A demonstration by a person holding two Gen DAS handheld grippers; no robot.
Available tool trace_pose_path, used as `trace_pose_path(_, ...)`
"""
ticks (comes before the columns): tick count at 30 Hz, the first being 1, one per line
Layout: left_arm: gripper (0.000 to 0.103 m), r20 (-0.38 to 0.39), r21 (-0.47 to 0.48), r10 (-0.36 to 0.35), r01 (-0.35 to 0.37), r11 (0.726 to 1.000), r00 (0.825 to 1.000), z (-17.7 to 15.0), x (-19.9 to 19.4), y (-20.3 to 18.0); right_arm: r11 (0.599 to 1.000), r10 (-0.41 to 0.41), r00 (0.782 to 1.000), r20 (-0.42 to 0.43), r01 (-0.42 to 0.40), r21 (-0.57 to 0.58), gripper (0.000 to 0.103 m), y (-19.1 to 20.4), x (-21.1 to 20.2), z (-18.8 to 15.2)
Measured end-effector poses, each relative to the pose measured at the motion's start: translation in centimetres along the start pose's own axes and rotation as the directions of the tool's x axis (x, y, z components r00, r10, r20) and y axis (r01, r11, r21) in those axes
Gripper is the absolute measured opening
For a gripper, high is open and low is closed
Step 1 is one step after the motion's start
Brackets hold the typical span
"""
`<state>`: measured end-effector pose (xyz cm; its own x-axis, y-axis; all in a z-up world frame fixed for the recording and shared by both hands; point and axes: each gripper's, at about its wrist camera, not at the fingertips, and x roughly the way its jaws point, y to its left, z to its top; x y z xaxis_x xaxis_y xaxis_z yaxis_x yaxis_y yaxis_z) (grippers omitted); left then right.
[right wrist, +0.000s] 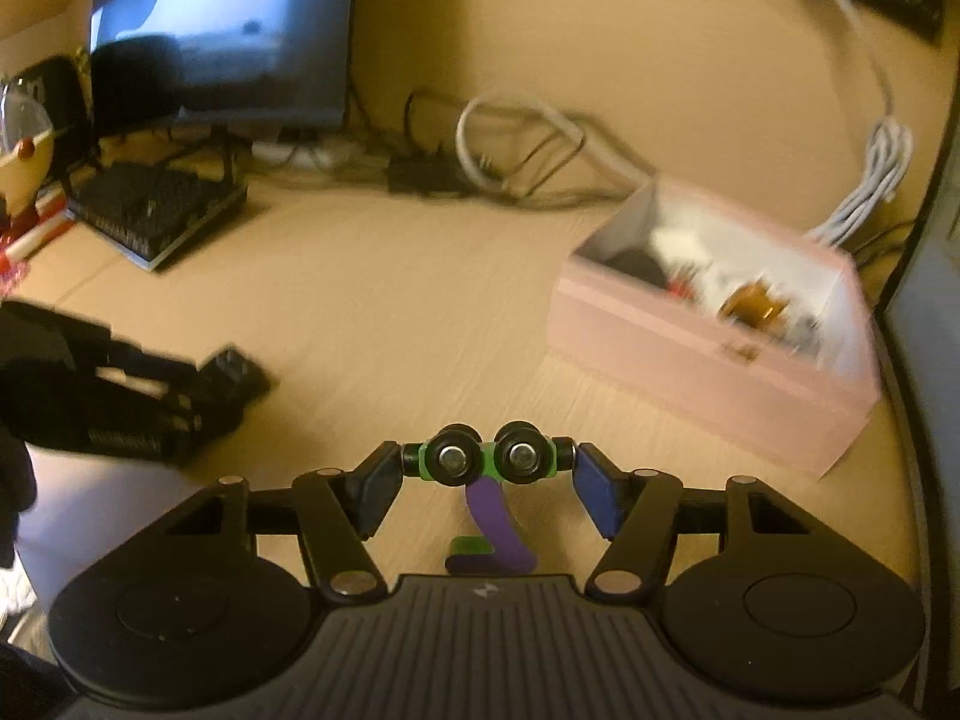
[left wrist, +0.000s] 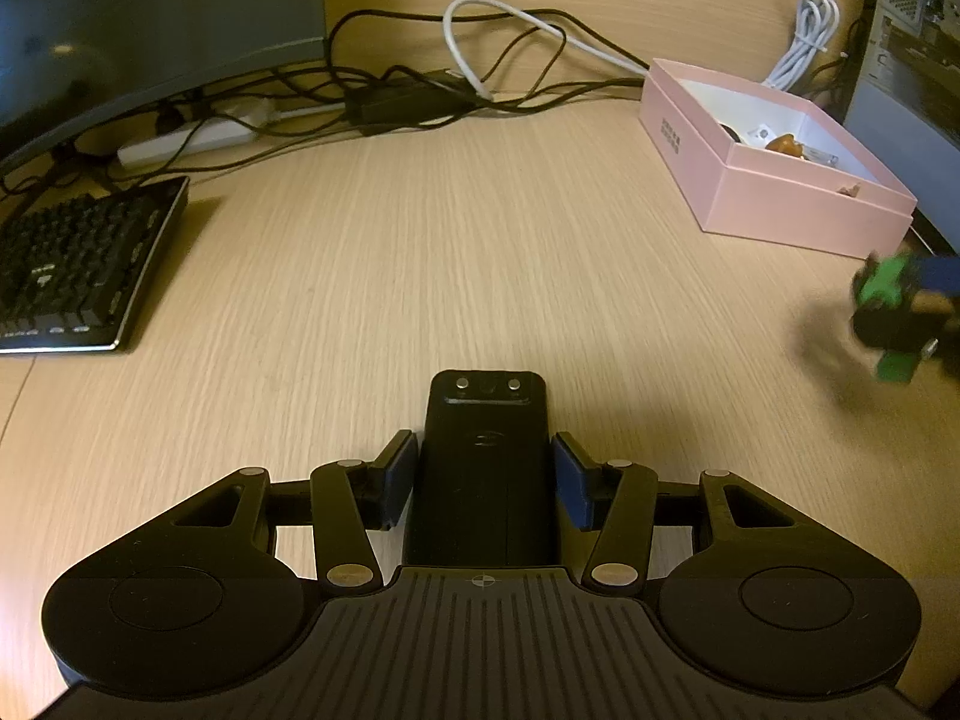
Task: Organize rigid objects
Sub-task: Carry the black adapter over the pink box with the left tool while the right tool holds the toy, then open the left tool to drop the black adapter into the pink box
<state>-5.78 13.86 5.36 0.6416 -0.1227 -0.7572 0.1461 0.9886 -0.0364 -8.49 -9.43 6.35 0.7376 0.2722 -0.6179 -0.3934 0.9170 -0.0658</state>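
The right gripper (right wrist: 487, 468) clamps a small green-and-purple wheeled toy (right wrist: 486, 465) of hard plastic across its black rollers, held clear of the wood-grain desk (right wrist: 390, 312); the left gripper (left wrist: 485, 474) pinches a smooth black rectangular device (left wrist: 485, 468). Transport looks underway, and next the toy should travel toward two o'clock, into the open pink cardboard box (right wrist: 690, 372).

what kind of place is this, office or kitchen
Most likely an office or home computer desk: a monitor stands behind a black keyboard, and tangled cables with a power strip run along the wooden desktop.
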Motion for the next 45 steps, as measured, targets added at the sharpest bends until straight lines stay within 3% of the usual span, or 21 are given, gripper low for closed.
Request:
trace_pose_path(6, 0.053, -0.009, 0.01, -0.03, 0.03, 1.0, 1.0, 0.3, 0.1, 0.4, 0.999, -0.044, 0.998, 0.052, 0.044, 0.01, 0.063, -0.3, -2.5, 1.3)
trace_pose_path(11, 0.053, -0.026, 0.058, -0.16, 0.161, 0.985, 0.987, 0.0, -1.0, 0.0, 0.995, -0.1, 0.993, 0.064, 0.1, 0.007, 0.063, -0.4, -4.2, 0.9)
trace_pose_path(16, 0.053, -0.033, 0.128, -0.288, 0.29, 0.948, 0.957, 1.0, -3.0, -2.2, 0.986, -0.167, 0.984, 0.068, 0.164, 0.04, 0.063, -1.4, -5.6, 0.4)
trace_pose_path(23, 0.053, 0.102, 0.188, -0.412, 0.389, 0.902, 0.906, 8.4, -6.0, -4.7, 0.969, -0.227, 0.972, 0.053, 0.22, 0.113, 0.063, -2.8, -7.1, -1.1)
trace_pose_path(28, 0.053, 0.147, 0.183, -0.446, 0.419, 0.889, 0.883, 16.6, -3.6, -8.1, 0.961, -0.238, 0.971, 0.037, 0.229, 0.156, 0.063, -3.9, -8.1, -2.3)
trace_pose_path(33, 0.053, 0.085, 0.194, -0.406, 0.385, 0.902, 0.91, 22.6, 3.4, -14.0, 0.949, -0.255, 0.967, 0.008, 0.248, 0.194, 0.063, -5.3, -8.5, -3.7)
trace_pose_path(36, 0.053, 0.05, 0.206, -0.332, 0.316, 0.926, 0.942, 24.2, 7.8, -17.1, 0.938, -0.271, 0.963, -0.019, 0.268, 0.221, 0.063, -6.3, -8.7, -4.7)
trace_pose_path(39, 0.053, 0.033, 0.233, -0.282, 0.267, 0.935, 0.959, 24.5, 11.4, -19.0, 0.926, -0.29, 0.956, -0.051, 0.294, 0.238, 0.063, -7.2, -8.8, -5.8)
trace_pose_path(45, 0.053, -0.034, 0.215, -0.277, 0.278, 0.936, 0.96, 23.5, 14.7, -19.5, 0.908, -0.292, 0.952, -0.092, 0.306, 0.285, 0.063, -8.4, -8.3, -7.3)
